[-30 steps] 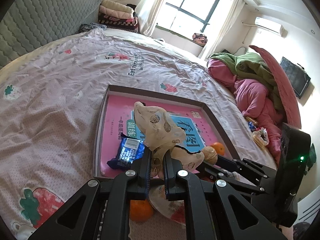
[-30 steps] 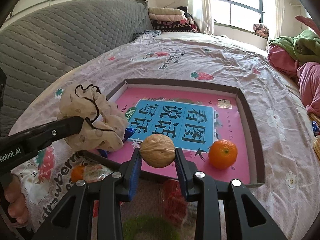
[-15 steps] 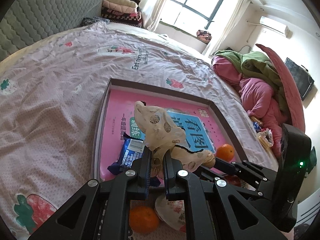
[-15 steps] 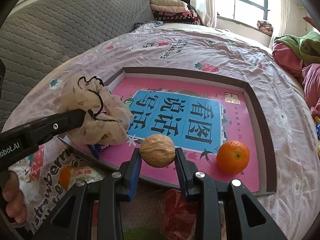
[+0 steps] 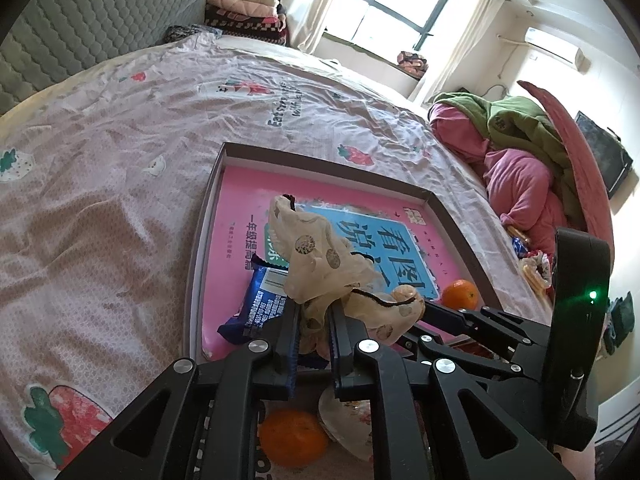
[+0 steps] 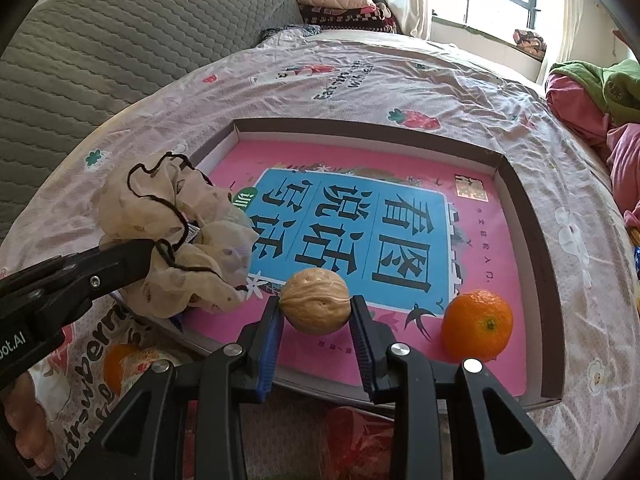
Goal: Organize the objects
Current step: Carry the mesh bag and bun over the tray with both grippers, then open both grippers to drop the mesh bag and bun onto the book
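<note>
A shallow brown-rimmed box (image 6: 532,216) with a pink and blue printed bottom lies on the bed. My left gripper (image 5: 314,320) is shut on a beige spotted scrunchie (image 5: 320,256) and holds it over the box's near left corner; it also shows in the right wrist view (image 6: 176,240). My right gripper (image 6: 316,312) is shut on a walnut (image 6: 315,300) above the box's near edge. An orange (image 6: 478,324) and a blue snack packet (image 5: 260,300) lie in the box.
Another orange (image 5: 292,436) and wrapped snacks (image 5: 348,424) lie on the strawberry-print sheet in front of the box. A red packet (image 6: 352,436) lies under my right gripper. Pink and green bedding (image 5: 520,152) is piled at the right. A grey headboard (image 6: 120,40) stands at the left.
Both grippers have moved forward over the box's near edge, still holding the scrunchie and the walnut. The box looks closer and larger.
</note>
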A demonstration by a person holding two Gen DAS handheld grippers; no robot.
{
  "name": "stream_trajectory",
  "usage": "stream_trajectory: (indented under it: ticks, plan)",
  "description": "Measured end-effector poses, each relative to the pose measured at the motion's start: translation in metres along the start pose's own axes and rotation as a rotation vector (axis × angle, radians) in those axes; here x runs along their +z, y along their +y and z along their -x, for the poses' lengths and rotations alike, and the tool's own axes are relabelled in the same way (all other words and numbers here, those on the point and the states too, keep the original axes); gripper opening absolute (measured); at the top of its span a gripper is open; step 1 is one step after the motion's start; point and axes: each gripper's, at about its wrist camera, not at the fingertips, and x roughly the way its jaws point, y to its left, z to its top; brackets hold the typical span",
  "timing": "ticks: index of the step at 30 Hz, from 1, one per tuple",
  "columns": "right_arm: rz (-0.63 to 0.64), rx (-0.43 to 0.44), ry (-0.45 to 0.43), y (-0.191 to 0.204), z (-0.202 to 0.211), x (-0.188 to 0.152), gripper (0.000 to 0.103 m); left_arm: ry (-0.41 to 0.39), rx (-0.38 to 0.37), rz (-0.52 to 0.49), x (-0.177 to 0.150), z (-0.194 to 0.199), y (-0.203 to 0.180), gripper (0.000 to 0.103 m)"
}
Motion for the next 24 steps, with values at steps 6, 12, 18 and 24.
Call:
stream_trajectory:
  ticks: [6, 12, 18, 24]
  plan:
    - [-0.011, -0.006, 0.026, -0.001, -0.002, 0.003, 0.034, 0.007, 0.002, -0.001, -0.001, 0.0, -0.001, 0.016]
    - [0.017, -0.068, 0.03, 0.005, 0.001, 0.003, 0.038, 0.019, 0.007, 0.003, -0.001, -0.001, 0.0, 0.019]
    - [0.015, -0.068, 0.011, 0.006, 0.011, 0.003, 0.043, 0.022, 0.005, 0.025, 0.0, 0.002, 0.002, 0.024]
    - [0.003, -0.066, -0.014, 0.004, 0.022, 0.006, 0.043, 0.005, -0.003, 0.027, 0.004, 0.012, -0.002, 0.026]
